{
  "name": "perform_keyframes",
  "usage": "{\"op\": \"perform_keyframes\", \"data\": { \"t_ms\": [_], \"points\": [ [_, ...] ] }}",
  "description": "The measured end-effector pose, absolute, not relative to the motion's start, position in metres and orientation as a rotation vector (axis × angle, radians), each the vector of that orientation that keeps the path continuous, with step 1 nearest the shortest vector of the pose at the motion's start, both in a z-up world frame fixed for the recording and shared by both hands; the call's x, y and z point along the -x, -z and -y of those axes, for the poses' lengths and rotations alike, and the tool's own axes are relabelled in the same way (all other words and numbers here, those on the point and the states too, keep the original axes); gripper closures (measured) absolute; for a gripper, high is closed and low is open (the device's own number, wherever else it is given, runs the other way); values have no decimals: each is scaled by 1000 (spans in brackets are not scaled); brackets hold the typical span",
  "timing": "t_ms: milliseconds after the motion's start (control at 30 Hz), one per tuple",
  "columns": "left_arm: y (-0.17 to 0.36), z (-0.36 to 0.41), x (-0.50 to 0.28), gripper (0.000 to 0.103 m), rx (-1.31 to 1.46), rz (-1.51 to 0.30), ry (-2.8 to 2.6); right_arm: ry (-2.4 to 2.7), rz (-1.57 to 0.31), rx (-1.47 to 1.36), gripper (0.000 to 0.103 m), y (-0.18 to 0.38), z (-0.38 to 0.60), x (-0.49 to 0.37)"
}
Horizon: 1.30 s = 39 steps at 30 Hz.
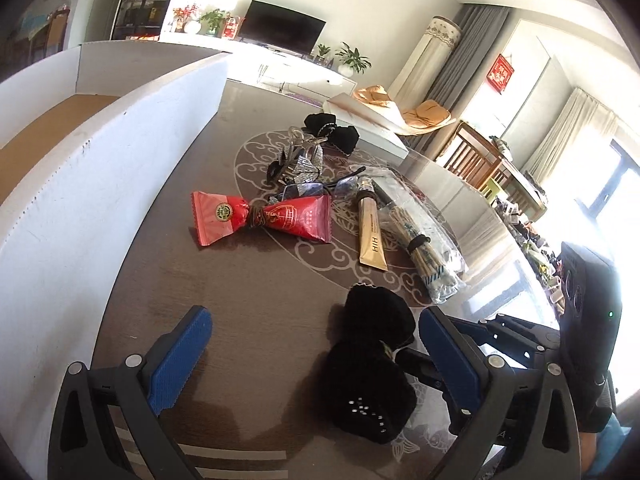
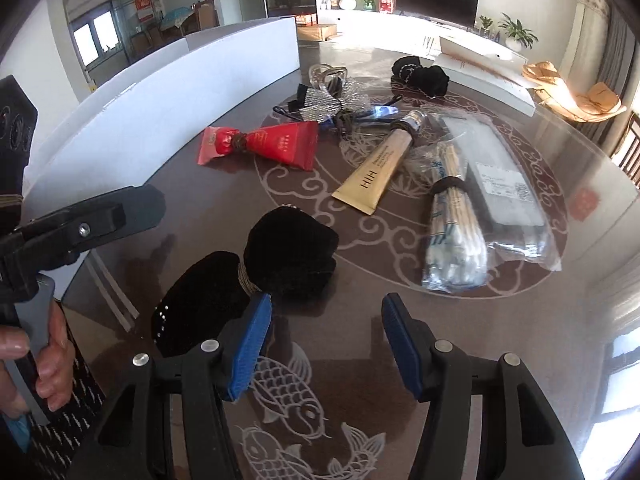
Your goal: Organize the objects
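Note:
A black velvet bow-shaped bundle [image 1: 368,364] lies on the dark patterned table between the blue pads of my open left gripper [image 1: 316,352], nearer the right pad. In the right wrist view the same bundle [image 2: 256,276] lies just left of my open, empty right gripper [image 2: 326,340]; its left pad [image 2: 250,344] is close to the bundle's waist. Farther off lie a red tied wrapper [image 1: 260,218], a gold tube [image 1: 370,232], a bagged bundle of sticks [image 1: 424,252], silver hair clips [image 1: 304,164] and another black bow [image 1: 332,130].
A white cardboard box [image 1: 80,184] with a brown floor stands along the table's left side and shows in the right wrist view [image 2: 180,108]. A flat plastic packet [image 2: 500,184] lies at right. A white flat box [image 2: 480,64] sits at the far edge.

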<state>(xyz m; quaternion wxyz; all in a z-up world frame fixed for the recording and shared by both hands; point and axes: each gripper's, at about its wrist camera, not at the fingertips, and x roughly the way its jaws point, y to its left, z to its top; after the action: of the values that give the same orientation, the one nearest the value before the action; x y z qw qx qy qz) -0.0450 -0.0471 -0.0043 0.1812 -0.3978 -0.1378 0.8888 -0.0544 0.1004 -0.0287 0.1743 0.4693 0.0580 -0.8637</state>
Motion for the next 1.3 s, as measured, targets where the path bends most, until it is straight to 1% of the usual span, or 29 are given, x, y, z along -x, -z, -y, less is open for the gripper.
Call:
{"op": "perform_keyframes", "data": {
  "t_ms": [133,333,367,400,433,467,500,600,667,733,767,867,933,1067,1133,1233,1300],
  "points": [
    [5,22,40,0,1118,229,-2486,2517,-154,-1318,44,22,-122,50],
    [28,-22,45,0,1247,-84,-2429,2572,-230,-1331,44,0,-162,60],
    [32,-29,45,10,1268,-133,-2409,2555,-217,-1335,44,-4,-164,68],
    [33,-35,41,17,1253,-212,-2430,2524,-199,-1345,44,-7,-164,78],
    [34,-40,38,40,1235,-268,-2440,2488,-187,-1359,44,-9,-162,88],
    [32,-42,35,60,1216,-275,-2428,2452,-184,-1368,44,-8,-157,99],
    [31,-41,34,70,1208,-262,-2413,2421,-196,-1384,44,-6,-151,109],
    [30,-30,36,72,1213,-186,-2409,2345,-298,-1529,44,16,-134,140],
    [27,-18,38,72,1206,-97,-2418,2371,-392,-1562,45,24,-129,151],
    [23,-6,40,72,1188,5,-2423,2359,-384,-1618,53,33,-134,158],
    [21,-1,41,72,1179,53,-2424,2351,-365,-1643,65,36,-139,159],
    [13,12,40,72,1133,159,-2438,2358,-310,-1626,70,34,-149,151],
    [2,19,37,72,1086,228,-2452,2364,-107,-1598,70,23,-163,143],
    [-27,57,19,72,986,491,-2475,2320,285,-1446,71,-12,-178,122],
    [-43,78,14,72,948,557,-2507,2253,462,-1377,71,-28,-173,116],
    [-72,120,8,72,881,622,-2597,2146,631,-1265,71,-51,-142,117],
    [-86,153,7,72,863,654,-2680,2079,699,-1193,71,-66,-110,121]
  ]
}}
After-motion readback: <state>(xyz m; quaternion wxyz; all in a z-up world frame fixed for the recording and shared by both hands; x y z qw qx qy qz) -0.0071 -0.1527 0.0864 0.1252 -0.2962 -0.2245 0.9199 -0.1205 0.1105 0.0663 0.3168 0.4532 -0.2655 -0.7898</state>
